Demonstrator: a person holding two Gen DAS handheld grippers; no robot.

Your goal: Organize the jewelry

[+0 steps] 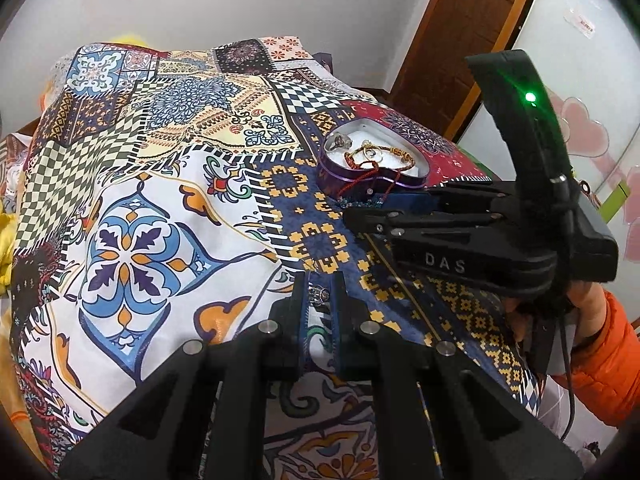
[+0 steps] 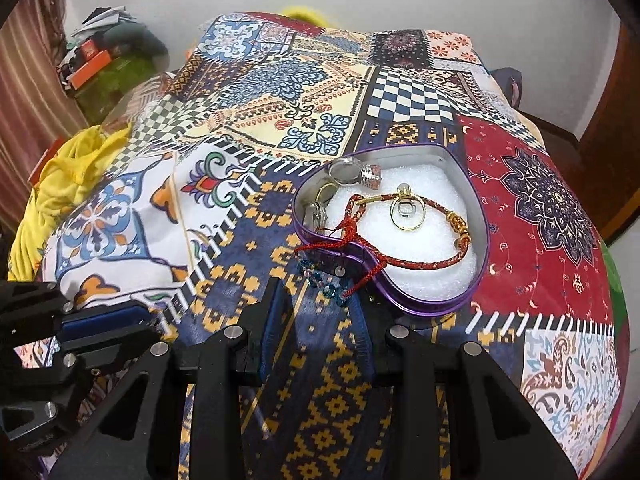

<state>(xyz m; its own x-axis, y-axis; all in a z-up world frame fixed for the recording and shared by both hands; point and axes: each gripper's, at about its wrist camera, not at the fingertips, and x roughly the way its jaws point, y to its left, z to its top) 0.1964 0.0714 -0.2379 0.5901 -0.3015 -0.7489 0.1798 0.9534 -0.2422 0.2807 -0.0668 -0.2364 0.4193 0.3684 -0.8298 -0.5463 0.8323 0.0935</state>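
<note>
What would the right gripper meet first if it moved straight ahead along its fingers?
Probably the blue beaded piece lying on the cloth between the right gripper's fingertips, then the purple heart-shaped tin just beyond; depth is uncertain.

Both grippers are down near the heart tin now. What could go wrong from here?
The red cord bracelet trails over the rim of the heart tin; the right gripper, open beside it, could snag the tassel and drag it out. The blue bead piece outside the tin may get pushed under it. The left gripper holds a small silver ring by its fingertips, so it could slip.
</note>
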